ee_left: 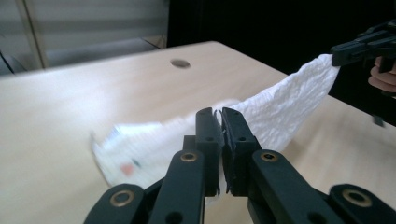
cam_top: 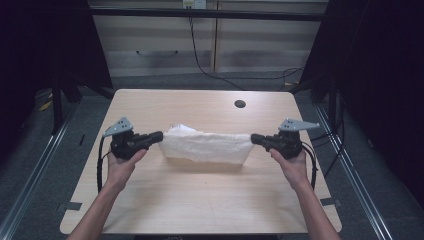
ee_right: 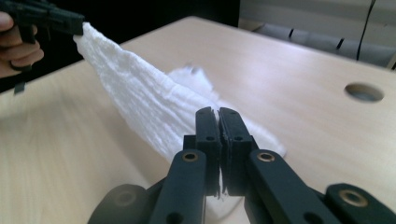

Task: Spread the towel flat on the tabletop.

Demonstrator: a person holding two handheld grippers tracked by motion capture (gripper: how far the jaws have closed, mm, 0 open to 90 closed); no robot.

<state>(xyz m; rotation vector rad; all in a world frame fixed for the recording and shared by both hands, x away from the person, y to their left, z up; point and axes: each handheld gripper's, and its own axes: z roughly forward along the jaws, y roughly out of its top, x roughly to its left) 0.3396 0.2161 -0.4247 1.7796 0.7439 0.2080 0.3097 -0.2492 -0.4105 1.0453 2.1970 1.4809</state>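
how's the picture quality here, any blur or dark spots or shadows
High view: sharp at the table, black at both sides, soft shadow under the cloth. Left gripper view: the claw is crisp, the cloth's near end smeared. Right gripper view: the cloth's weave is clear, the far background soft.

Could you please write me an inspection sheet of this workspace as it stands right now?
Surface: light wooden table with rounded corners and a round cable hole near its far edge.
Job's things: one white textured cloth, stretched between the two grippers; its top edge is lifted, its lower part hangs toward the table.
Clutter: nothing seen.
Grippers: left gripper shut on the cloth's left end; right gripper shut on its right end. A hand holds each.
Cables: a black cable trails from the left gripper, another from the right; a black lead hangs down the back wall.
Surroundings: grey floor, pale panelled wall behind, dark curtains at both sides.
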